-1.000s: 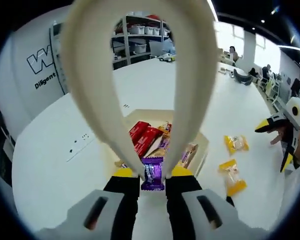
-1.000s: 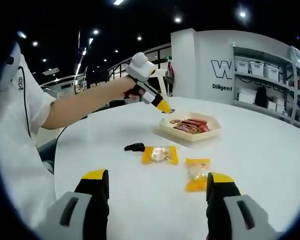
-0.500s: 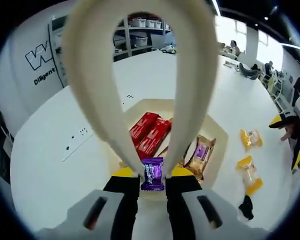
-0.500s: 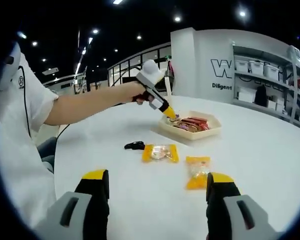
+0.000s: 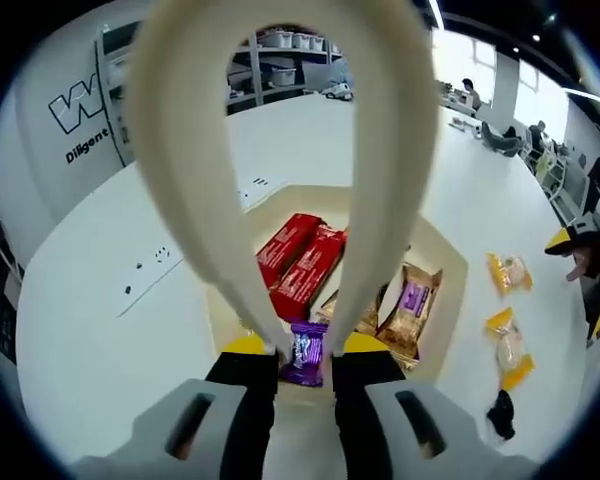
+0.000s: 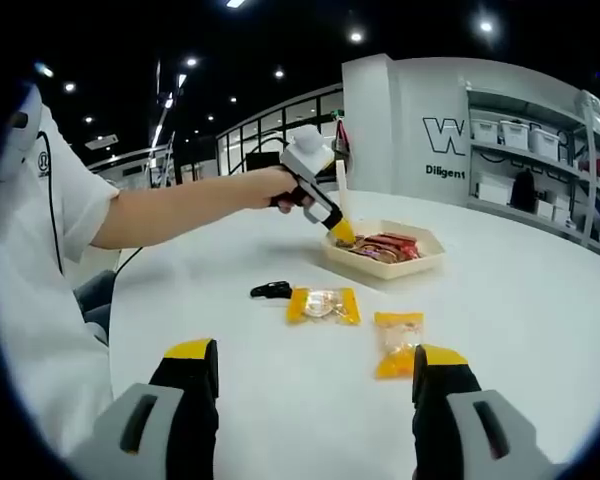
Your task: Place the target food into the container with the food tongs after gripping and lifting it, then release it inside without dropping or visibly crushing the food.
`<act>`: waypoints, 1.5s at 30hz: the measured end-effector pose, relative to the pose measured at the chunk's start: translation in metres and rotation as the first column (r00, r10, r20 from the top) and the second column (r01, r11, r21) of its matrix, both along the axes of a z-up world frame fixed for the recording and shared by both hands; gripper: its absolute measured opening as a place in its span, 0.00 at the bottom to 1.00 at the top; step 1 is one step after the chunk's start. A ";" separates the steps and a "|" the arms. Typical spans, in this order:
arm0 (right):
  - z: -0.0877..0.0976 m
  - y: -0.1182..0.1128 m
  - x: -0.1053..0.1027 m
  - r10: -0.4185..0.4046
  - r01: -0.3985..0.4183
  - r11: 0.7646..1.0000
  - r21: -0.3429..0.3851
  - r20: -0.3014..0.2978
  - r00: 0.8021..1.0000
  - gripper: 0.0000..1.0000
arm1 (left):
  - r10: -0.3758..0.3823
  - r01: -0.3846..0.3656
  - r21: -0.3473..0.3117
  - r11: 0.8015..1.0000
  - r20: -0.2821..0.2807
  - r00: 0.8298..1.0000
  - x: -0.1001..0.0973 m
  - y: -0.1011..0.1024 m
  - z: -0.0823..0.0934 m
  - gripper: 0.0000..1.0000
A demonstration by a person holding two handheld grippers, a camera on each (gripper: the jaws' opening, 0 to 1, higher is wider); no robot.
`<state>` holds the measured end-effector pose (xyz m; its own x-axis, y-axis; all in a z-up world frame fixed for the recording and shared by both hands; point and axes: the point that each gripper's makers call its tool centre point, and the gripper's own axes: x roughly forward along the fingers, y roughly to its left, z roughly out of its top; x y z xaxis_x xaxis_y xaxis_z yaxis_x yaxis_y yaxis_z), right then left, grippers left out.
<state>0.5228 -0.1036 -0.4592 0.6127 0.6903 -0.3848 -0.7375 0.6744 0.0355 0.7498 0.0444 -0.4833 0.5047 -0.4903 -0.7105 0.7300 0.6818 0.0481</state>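
Observation:
My left gripper is shut on the cream food tongs, whose tips pinch a purple wrapped candy. The candy hangs just over the near inner edge of the beige container, which holds red bars and a brown-and-purple packet. In the right gripper view, the left gripper dips its tip into the container, held by a person's hand. My right gripper stands open over the white table with nothing between its jaws.
Two yellow snack packets and a small black object lie on the white round table between my right gripper and the container. A person in a white shirt is at the left. Shelves with bins stand behind.
The left gripper has carried the purple candy forward and down over the container, so the container now looks larger and nearer. The right gripper has stayed still.

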 end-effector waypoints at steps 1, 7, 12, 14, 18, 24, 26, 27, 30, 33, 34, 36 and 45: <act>0.000 0.000 0.000 0.000 0.000 1.000 0.002 -0.002 1.000 0.78 | 0.001 -0.001 0.001 1.000 -0.002 1.000 0.000 0.000 -0.001 0.20; 0.000 0.000 0.000 0.003 -0.003 1.000 0.000 0.000 1.000 0.78 | 0.000 0.000 -0.003 1.000 0.000 1.000 -0.001 0.000 0.001 0.20; 0.001 0.001 -0.001 0.004 -0.004 1.000 0.002 0.001 1.000 0.78 | 0.006 -0.005 -0.010 1.000 0.022 1.000 -0.001 0.003 0.013 0.20; 0.001 0.001 -0.001 0.005 -0.005 1.000 0.001 0.001 1.000 0.78 | 0.008 -0.008 -0.013 1.000 0.030 1.000 -0.001 0.004 0.017 0.20; 0.001 0.001 -0.001 0.006 -0.006 1.000 0.001 0.001 1.000 0.78 | 0.008 -0.008 -0.014 1.000 0.054 0.998 -0.004 0.006 0.027 0.20; 0.002 0.002 -0.001 0.007 -0.007 1.000 0.002 0.004 1.000 0.78 | -0.002 0.003 -0.010 1.000 0.083 0.997 -0.013 0.009 0.039 0.20; 0.002 0.002 -0.001 0.007 -0.007 1.000 0.002 0.004 1.000 0.78 | -0.005 0.006 -0.013 1.000 0.093 0.996 -0.016 0.010 0.044 0.20; 0.001 0.002 -0.001 0.008 -0.008 1.000 0.002 0.003 1.000 0.78 | -0.006 0.008 -0.015 1.000 0.097 0.995 -0.018 0.011 0.045 0.20; 0.002 0.003 -0.001 0.011 -0.011 1.000 0.000 0.005 1.000 0.78 | -0.011 0.014 -0.022 1.000 0.107 0.994 -0.026 0.012 0.050 0.20; 0.002 0.004 -0.001 0.012 -0.012 1.000 0.001 0.005 1.000 0.78 | -0.016 0.019 -0.028 0.999 0.115 0.993 -0.036 0.014 0.053 0.20; 0.002 0.004 -0.001 0.012 -0.012 1.000 -0.001 0.007 1.000 0.78 | -0.017 0.021 -0.029 0.999 0.115 0.993 -0.039 0.014 0.053 0.20; 0.003 0.005 -0.001 0.015 -0.015 1.000 0.001 0.006 1.000 0.78 | -0.021 0.025 -0.032 0.999 0.117 0.993 -0.045 0.015 0.054 0.20; 0.004 0.008 -0.001 0.021 -0.021 1.000 -0.003 0.012 1.000 0.78 | -0.031 0.038 -0.051 0.998 0.123 0.992 -0.074 0.018 0.056 0.21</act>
<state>0.5213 -0.0959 -0.4547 0.6024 0.7020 -0.3799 -0.7520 0.6587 0.0247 0.6759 0.0625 -0.4277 0.5686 -0.5440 -0.6171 0.7439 0.6603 0.1034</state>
